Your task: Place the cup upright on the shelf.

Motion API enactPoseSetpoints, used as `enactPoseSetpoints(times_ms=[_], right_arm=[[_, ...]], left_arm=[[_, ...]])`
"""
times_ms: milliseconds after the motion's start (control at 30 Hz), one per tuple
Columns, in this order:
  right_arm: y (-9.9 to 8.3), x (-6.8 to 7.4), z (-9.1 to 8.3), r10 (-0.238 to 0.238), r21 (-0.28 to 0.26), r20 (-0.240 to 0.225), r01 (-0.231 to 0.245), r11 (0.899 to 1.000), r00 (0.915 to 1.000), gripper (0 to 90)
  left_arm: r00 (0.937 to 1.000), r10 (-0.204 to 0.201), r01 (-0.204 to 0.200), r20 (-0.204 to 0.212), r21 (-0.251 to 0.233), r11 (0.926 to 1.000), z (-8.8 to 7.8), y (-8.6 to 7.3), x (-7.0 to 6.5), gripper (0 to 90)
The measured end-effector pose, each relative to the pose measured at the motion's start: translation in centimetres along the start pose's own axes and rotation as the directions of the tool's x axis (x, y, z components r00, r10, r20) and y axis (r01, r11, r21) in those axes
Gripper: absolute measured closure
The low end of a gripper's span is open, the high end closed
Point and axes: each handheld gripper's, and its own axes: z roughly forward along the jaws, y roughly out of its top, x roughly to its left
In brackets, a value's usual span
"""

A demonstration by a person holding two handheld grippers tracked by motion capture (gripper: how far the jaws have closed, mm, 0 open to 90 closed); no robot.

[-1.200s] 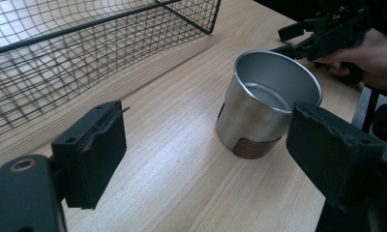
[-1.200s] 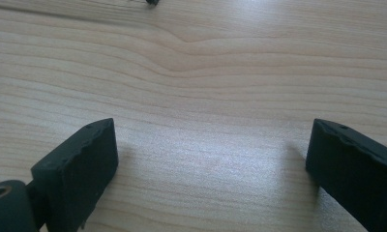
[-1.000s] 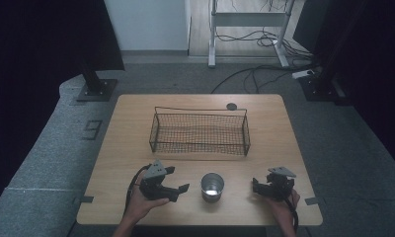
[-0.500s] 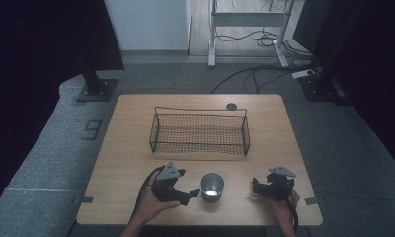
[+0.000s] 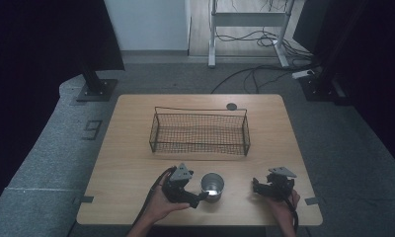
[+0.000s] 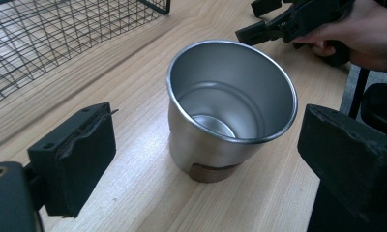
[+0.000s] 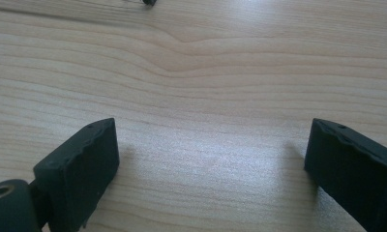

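Observation:
A shiny metal cup stands upright and empty near the table's front edge. My left gripper is right beside it on its left, open, with a jaw on either side of the cup's near wall and not touching it. My right gripper rests open at the front right, low over bare wood with nothing between its jaws. The left gripper view also catches that right gripper, held by a hand, beyond the cup.
A black wire basket stands empty at the table's middle, behind the cup. A small dark round disc lies near the far edge. The wooden table has free room to the left and right of the basket.
My left gripper has moved right and toward the cup, from well left of it to close around its near side. The right gripper and the cup have stayed put.

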Motion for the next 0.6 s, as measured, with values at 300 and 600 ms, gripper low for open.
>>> enactPoseSetpoints(times_ms=[300,600], right_arm=[[0.0,0.0,0.0,0.001,0.000,0.001,-0.001,1.000,1.0000,5.4],[0.0,0.0,0.0,0.001,-0.001,0.002,-0.001,1.000,1.0000,5.5]], left_arm=[[1.0000,0.006,-0.006,0.007,0.018,0.9998,1.2,0.1,-0.5,4.8],[0.9999,0.010,-0.010,0.001,0.034,0.9994,2.8,0.3,-1.3,4.0]])
